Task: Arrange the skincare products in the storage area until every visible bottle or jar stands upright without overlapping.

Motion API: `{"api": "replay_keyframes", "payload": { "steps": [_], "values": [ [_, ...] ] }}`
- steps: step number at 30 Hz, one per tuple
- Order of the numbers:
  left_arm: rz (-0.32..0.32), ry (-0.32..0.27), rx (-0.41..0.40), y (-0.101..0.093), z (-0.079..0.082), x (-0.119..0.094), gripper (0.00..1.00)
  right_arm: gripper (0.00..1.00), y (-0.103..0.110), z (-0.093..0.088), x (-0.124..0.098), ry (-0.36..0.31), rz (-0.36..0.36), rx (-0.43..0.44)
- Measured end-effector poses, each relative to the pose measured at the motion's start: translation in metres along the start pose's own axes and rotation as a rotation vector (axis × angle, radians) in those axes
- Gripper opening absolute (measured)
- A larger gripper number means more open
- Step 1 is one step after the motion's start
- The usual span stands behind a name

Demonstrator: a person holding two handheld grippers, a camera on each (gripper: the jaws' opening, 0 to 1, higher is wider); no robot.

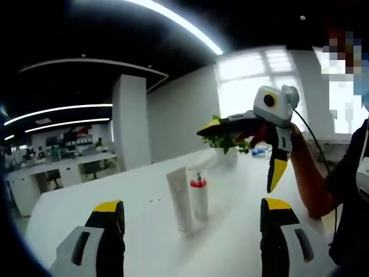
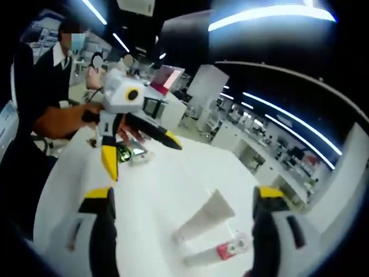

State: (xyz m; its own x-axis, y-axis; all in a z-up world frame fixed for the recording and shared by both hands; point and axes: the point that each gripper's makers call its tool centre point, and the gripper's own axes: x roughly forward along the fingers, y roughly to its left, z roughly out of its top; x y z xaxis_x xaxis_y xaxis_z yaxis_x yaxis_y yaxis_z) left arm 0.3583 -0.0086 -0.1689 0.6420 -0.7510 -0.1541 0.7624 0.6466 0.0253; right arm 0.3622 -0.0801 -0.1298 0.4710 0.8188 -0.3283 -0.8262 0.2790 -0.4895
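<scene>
A white tube (image 1: pixel 180 199) and a clear bottle with a red band (image 1: pixel 199 193) stand side by side, close together, on the white table (image 1: pixel 144 231). My left gripper (image 1: pixel 193 213) is open in front of them, with nothing between its jaws. My right gripper (image 1: pixel 242 151) hovers open above and to the right of them, held by a hand. In the right gripper view the white tube (image 2: pixel 204 216) and the bottle (image 2: pixel 222 251) appear slanted between the jaws of my open right gripper (image 2: pixel 184 202). My left gripper (image 2: pixel 143 154) hangs open at the upper left.
A potted green plant (image 1: pixel 228 144) stands farther back on the table, behind the right gripper. A person in dark clothes (image 2: pixel 34 98) stands at the table's side. Office desks (image 1: pixel 57 170) and a white pillar (image 1: pixel 131 121) lie beyond.
</scene>
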Motion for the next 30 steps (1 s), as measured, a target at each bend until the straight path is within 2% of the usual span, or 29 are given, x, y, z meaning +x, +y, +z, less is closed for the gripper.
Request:
{"api": "replay_keyframes", "payload": {
  "steps": [6,13,21,30],
  "values": [
    [0.034,0.02,0.02,-0.001,-0.001,-0.023,1.0,0.99,0.01,0.007,0.002,0.002,0.022,-0.025],
    [0.098,0.028,0.024,0.003,-0.004,-0.06,1.0,0.98,0.028,0.014,0.009,0.004,0.075,-0.06],
    [0.171,0.049,0.024,0.007,-0.016,-0.102,1.0,0.95,0.046,0.018,0.016,0.021,0.123,-0.107],
    [0.242,0.072,0.011,0.011,-0.033,-0.147,1.0,0.91,0.061,0.031,0.026,-0.017,0.164,-0.128]
  ]
}}
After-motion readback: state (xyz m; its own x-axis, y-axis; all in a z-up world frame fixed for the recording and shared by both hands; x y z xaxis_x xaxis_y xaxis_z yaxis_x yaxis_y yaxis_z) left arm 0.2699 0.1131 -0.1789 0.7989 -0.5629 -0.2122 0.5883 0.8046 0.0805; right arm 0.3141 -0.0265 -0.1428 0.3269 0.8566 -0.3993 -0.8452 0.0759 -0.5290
